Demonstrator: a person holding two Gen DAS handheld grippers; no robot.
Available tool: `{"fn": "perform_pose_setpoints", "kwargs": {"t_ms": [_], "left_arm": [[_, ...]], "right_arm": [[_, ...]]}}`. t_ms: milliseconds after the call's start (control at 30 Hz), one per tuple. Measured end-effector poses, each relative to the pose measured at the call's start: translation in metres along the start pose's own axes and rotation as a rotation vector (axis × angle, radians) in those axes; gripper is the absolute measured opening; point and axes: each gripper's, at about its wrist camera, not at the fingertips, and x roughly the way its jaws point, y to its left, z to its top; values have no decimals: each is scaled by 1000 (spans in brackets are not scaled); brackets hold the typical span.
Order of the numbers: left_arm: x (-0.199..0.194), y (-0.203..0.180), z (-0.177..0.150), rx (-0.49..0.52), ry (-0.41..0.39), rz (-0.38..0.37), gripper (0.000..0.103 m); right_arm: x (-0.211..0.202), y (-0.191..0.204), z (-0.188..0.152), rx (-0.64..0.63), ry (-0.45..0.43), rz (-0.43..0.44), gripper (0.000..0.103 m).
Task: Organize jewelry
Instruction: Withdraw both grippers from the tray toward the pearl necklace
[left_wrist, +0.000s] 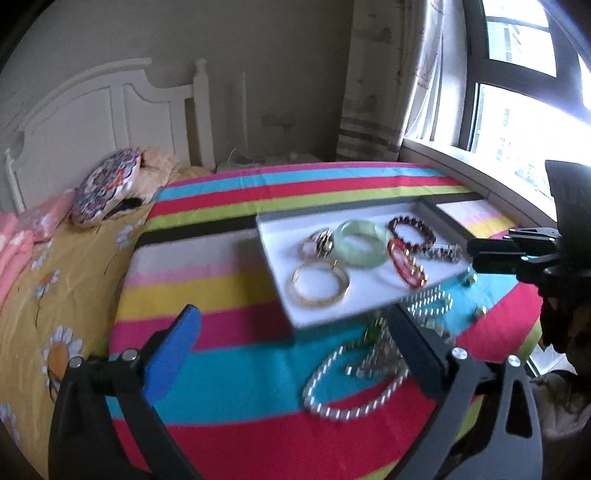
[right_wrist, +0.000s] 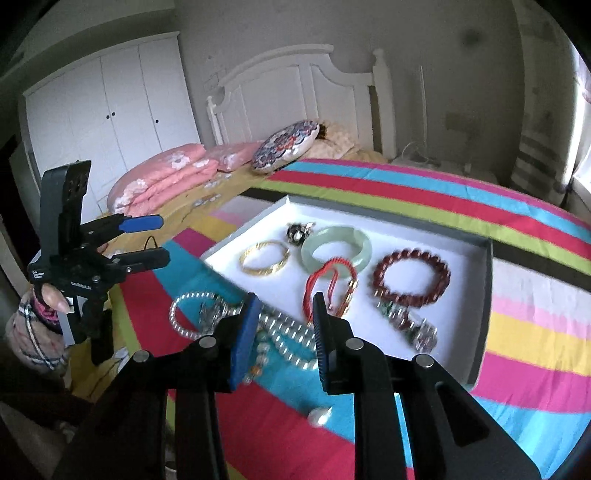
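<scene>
A white-lined tray (left_wrist: 280, 236) (right_wrist: 476, 295) lies on the striped cloth. In it are a gold bangle (left_wrist: 320, 286) (right_wrist: 264, 256), a pale green bangle (left_wrist: 364, 243) (right_wrist: 336, 248), a red cord bracelet (left_wrist: 406, 264) (right_wrist: 330, 286), a dark red bead bracelet (left_wrist: 412, 229) (right_wrist: 412, 275) and a dark ring piece (left_wrist: 320, 242) (right_wrist: 297, 232). A pearl necklace (left_wrist: 351, 384) (right_wrist: 288, 332) lies tangled on the cloth in front of the tray. My left gripper (left_wrist: 295, 354) (right_wrist: 157, 240) is open above the pearls. My right gripper (right_wrist: 284, 332) (left_wrist: 476, 254) is open and empty over the pearls and tray edge.
A loose pearl earring (right_wrist: 319, 415) lies on the cloth near me. Small studs (left_wrist: 480, 312) lie right of the tray. Pink bedding (right_wrist: 166, 177) and a patterned cushion (right_wrist: 286, 149) lie by the white headboard (left_wrist: 92, 110). A window (left_wrist: 517, 92) is on the right.
</scene>
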Motion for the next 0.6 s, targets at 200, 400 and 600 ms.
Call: {"fn": "perform_pose_setpoints", "kwargs": {"t_ms": [200,400,600], "left_arm": [[-5,4,-29,-36,20,-21,100],[12,-15,-46,31,82,-56,100],[22,-22,-60,47,118,-105,100]], "right_arm": [[11,11,-14,4,53,43,17],[29,32,-10,-18,106,95,17],[54,47,-3,-31,169,143,17]]}}
